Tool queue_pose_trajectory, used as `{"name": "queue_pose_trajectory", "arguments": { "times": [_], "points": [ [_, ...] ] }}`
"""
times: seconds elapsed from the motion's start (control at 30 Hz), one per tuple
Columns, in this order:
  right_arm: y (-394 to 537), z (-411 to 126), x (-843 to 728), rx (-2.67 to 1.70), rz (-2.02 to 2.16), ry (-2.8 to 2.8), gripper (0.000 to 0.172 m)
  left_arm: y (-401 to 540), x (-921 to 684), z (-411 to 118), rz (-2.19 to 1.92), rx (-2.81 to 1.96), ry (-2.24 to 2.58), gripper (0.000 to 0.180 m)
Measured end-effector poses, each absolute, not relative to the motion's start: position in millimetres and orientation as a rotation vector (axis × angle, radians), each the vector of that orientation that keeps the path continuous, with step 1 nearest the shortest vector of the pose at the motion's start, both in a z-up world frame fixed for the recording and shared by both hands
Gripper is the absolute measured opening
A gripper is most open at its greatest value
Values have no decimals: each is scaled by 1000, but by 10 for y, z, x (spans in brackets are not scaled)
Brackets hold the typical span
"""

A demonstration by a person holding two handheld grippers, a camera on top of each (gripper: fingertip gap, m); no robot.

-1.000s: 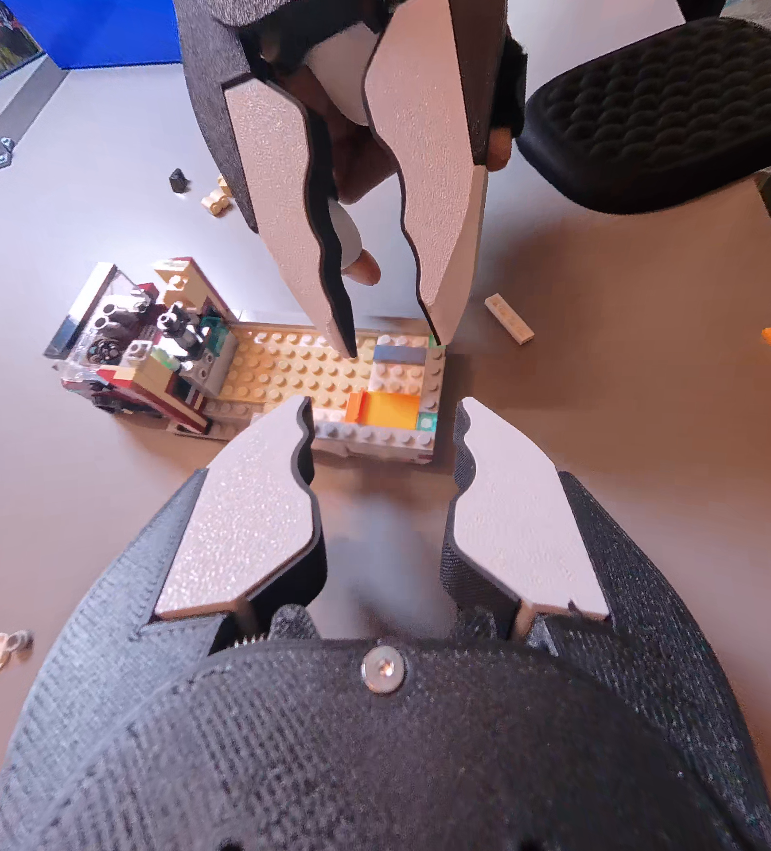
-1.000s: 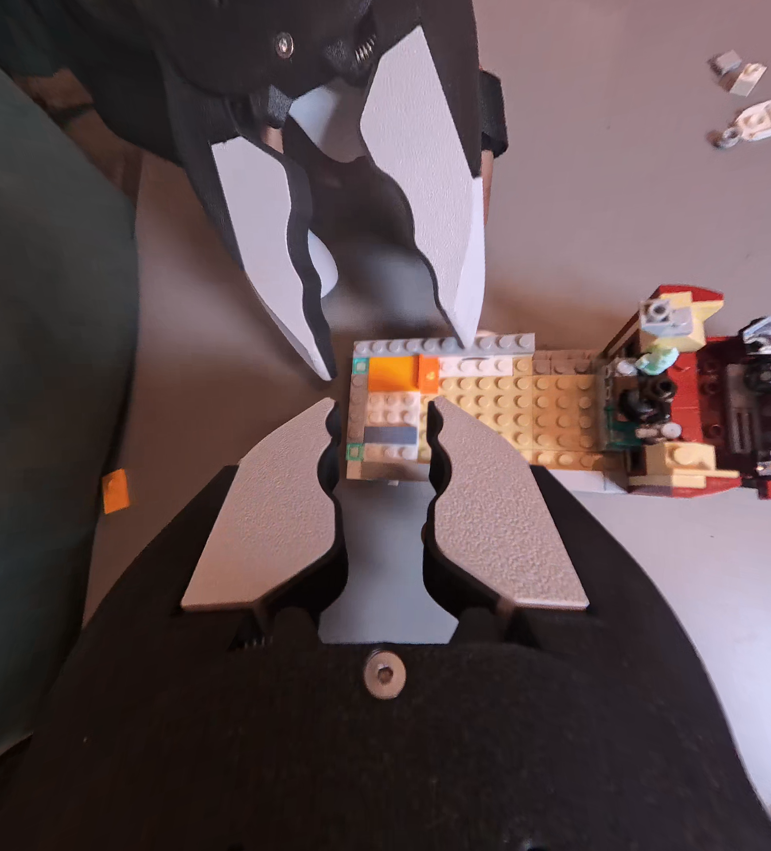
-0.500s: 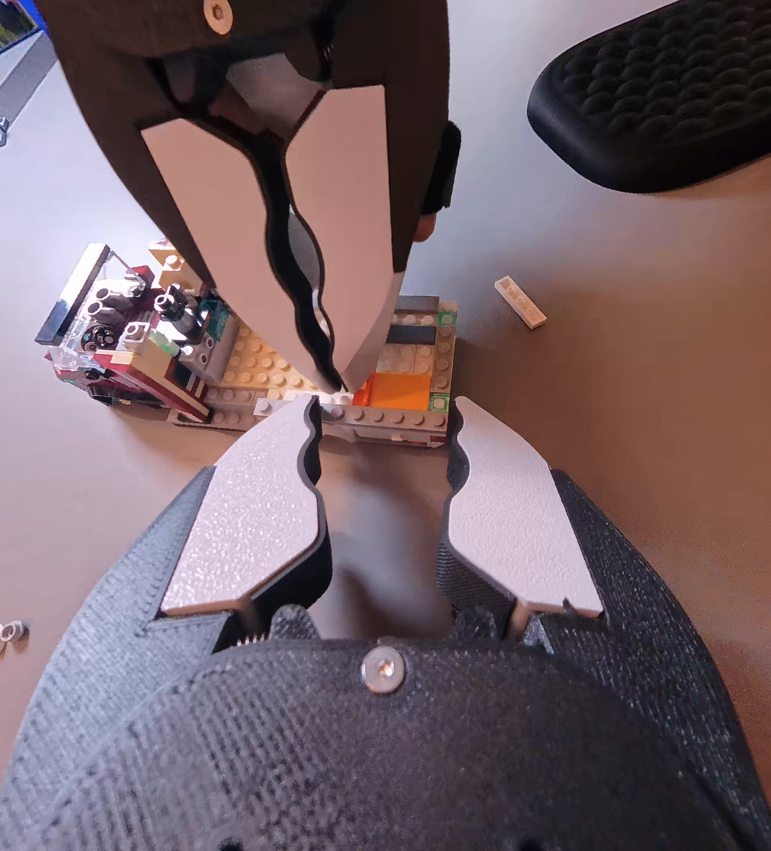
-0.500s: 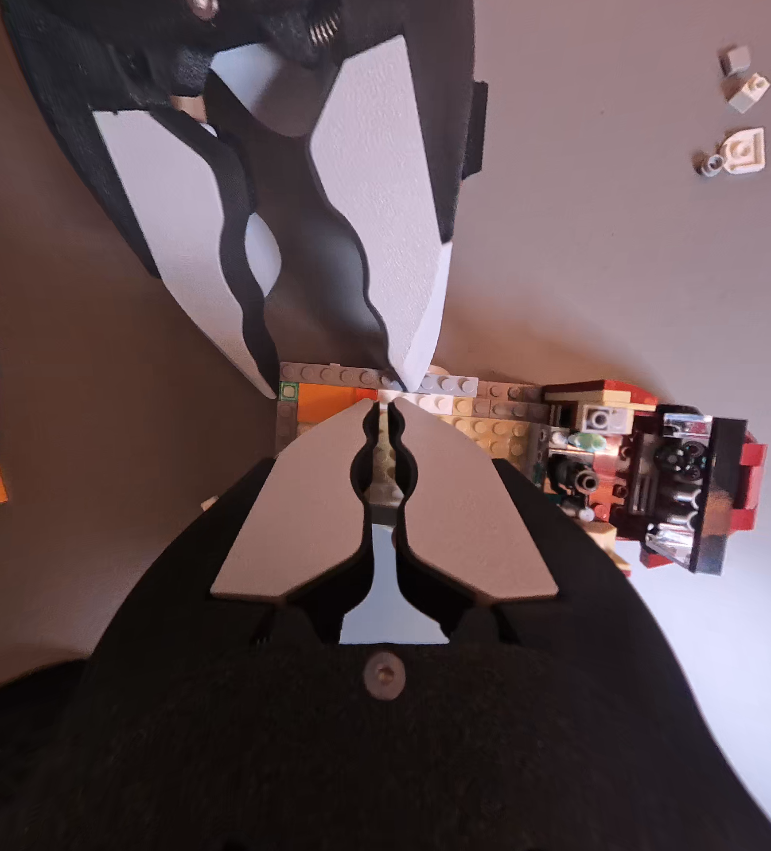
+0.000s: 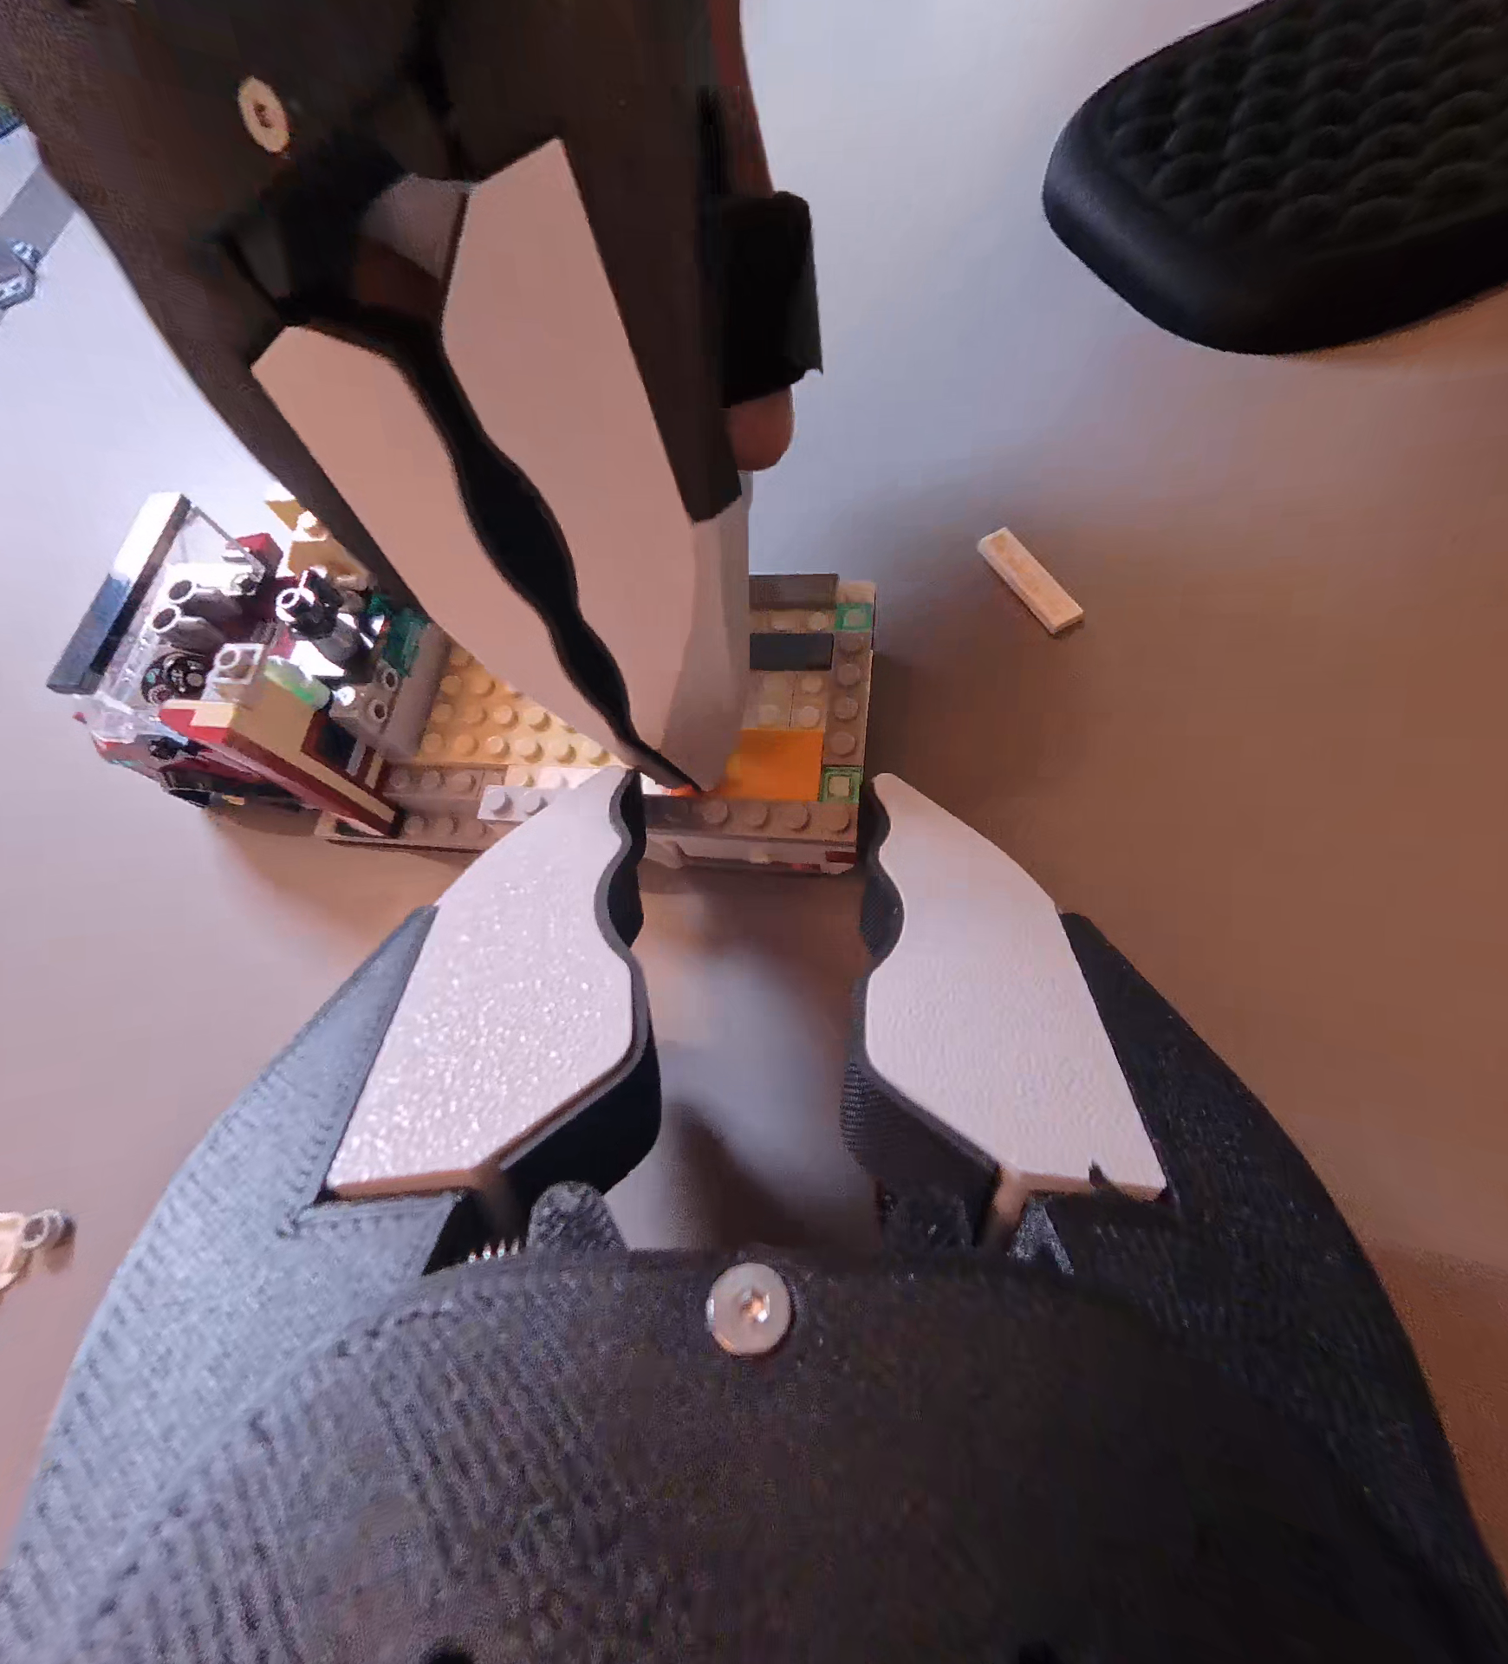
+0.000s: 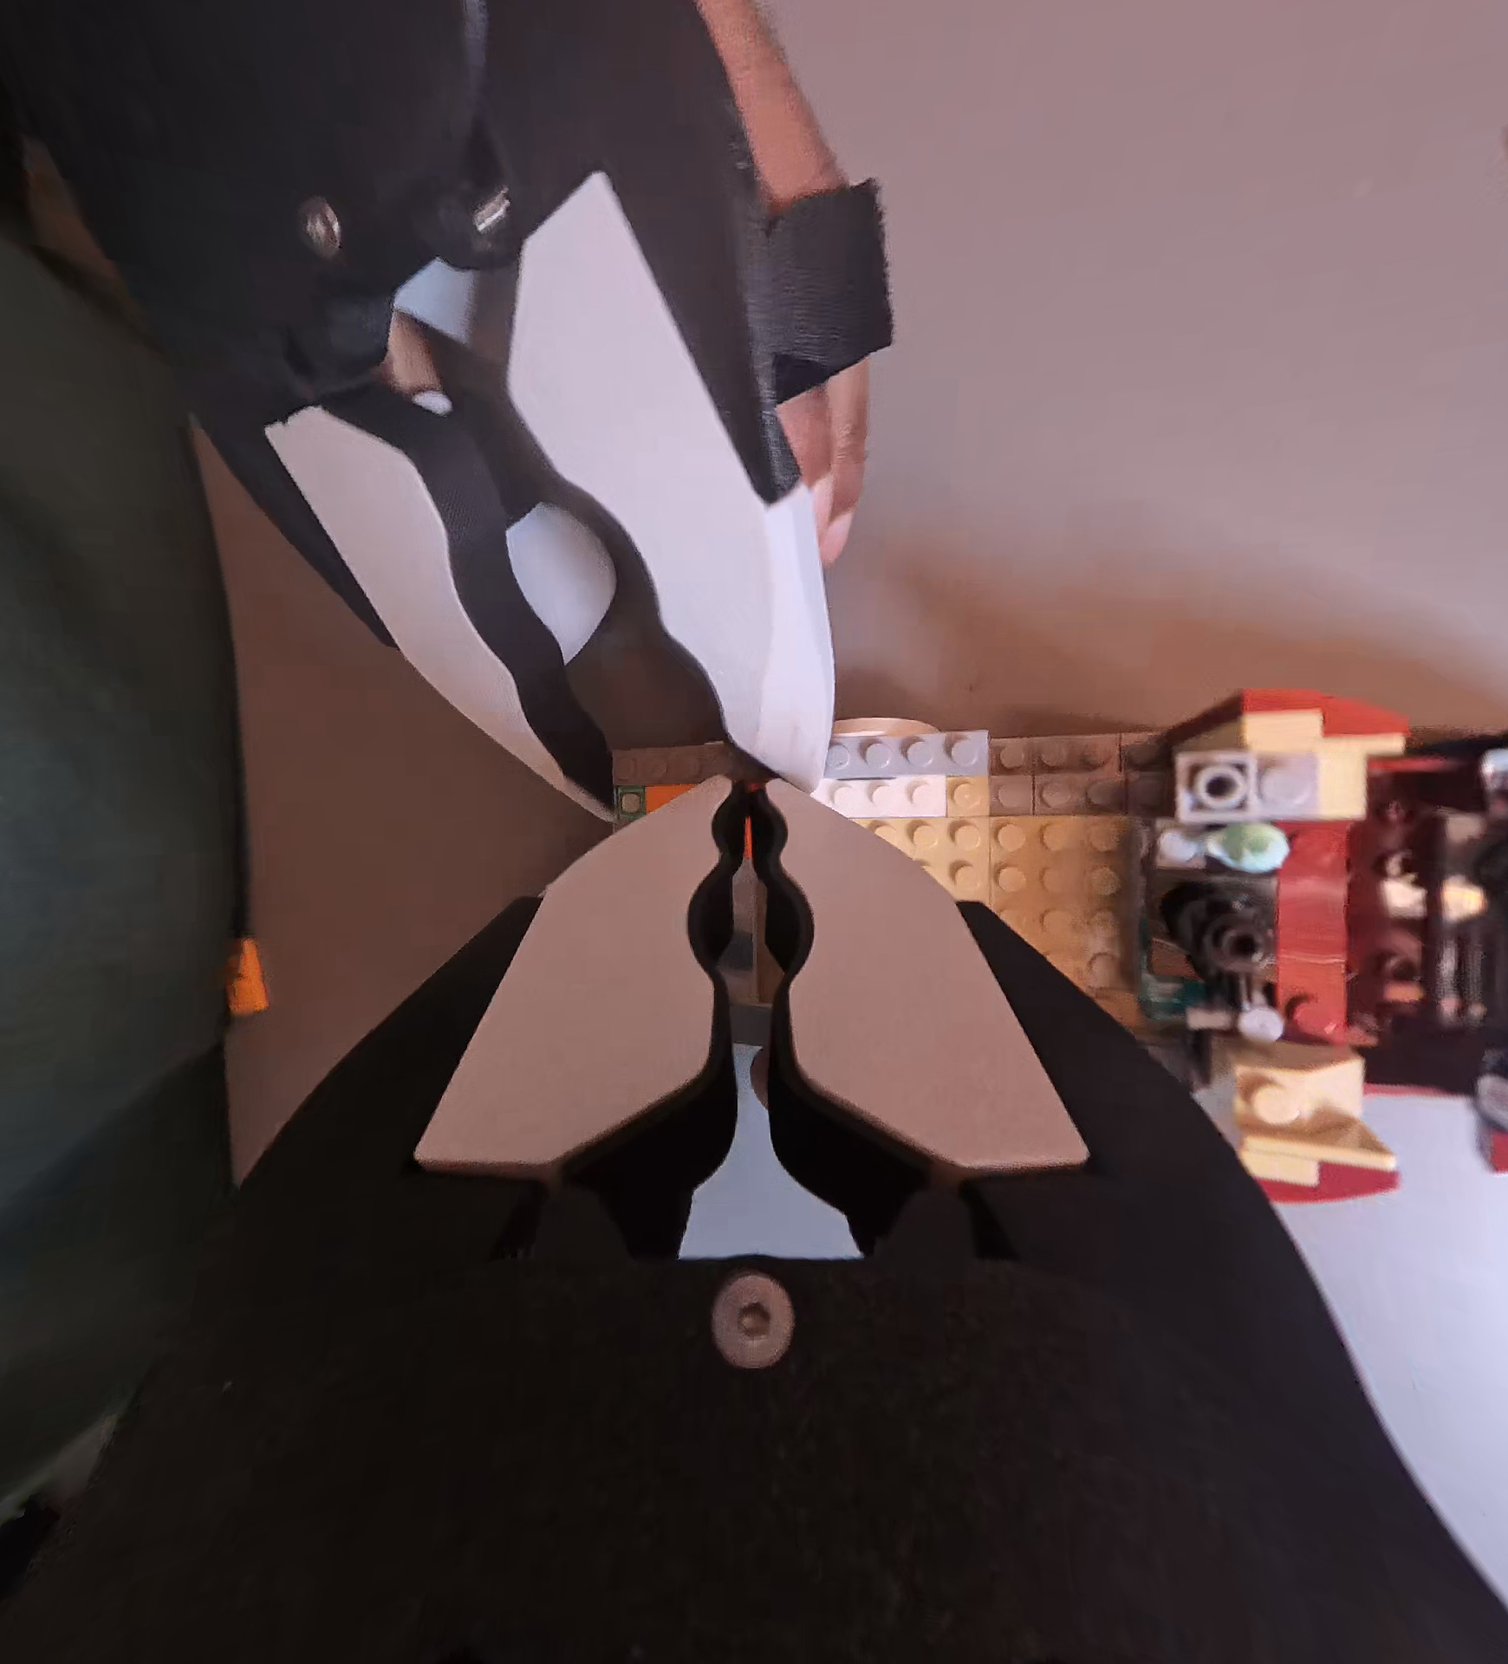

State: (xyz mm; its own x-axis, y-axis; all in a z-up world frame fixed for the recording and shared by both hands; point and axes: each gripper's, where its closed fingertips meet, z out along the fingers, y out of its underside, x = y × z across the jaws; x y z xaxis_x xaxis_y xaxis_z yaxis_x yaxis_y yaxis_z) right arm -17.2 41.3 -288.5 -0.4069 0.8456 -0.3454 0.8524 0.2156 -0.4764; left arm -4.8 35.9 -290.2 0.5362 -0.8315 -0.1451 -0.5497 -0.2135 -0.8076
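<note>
Two grippers at the brick model's (image 5: 822, 815) orange tile (image 5: 782, 761): right gripper (image 6: 749, 792) nearly shut, pinching its edge; left gripper (image 5: 755, 801) spread, straddling the model's near end.

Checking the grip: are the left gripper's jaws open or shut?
Open: the left gripper has its fingertips wide apart, either side of the brick model's end.

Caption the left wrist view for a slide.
Open left tool flanks the brick model's grey end wall; right tool tips nearly closed at its orange tile.

Opposed wrist views, close, angled down, sharing brick model (image 5: 498, 720)
</note>
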Motion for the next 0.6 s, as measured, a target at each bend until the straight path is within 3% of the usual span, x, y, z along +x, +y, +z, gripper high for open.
{"name": "queue_pose_trajectory", "arguments": {
  "times": [0.03, 0.17, 0.47, 0.6],
  "points": [
    [427, -2881, -190, 1764, -1023, 2357, 1, 368, -57, -2901, -423, -1906, 1108, 46],
    [465, -2864, -236, 1976, -1258, 1979, 1, 398, -80, -2907, -437, -1914, 1081, 45],
    [602, -2829, -317, 2224, -1431, 1899, 0, 485, -137, -2908, -403, -1916, 1050, 44],
    [779, -2769, -280, 2350, -1481, 1864, 0, 459, -149, -2933, -397, -1919, 1069, 35]
  ]
}}
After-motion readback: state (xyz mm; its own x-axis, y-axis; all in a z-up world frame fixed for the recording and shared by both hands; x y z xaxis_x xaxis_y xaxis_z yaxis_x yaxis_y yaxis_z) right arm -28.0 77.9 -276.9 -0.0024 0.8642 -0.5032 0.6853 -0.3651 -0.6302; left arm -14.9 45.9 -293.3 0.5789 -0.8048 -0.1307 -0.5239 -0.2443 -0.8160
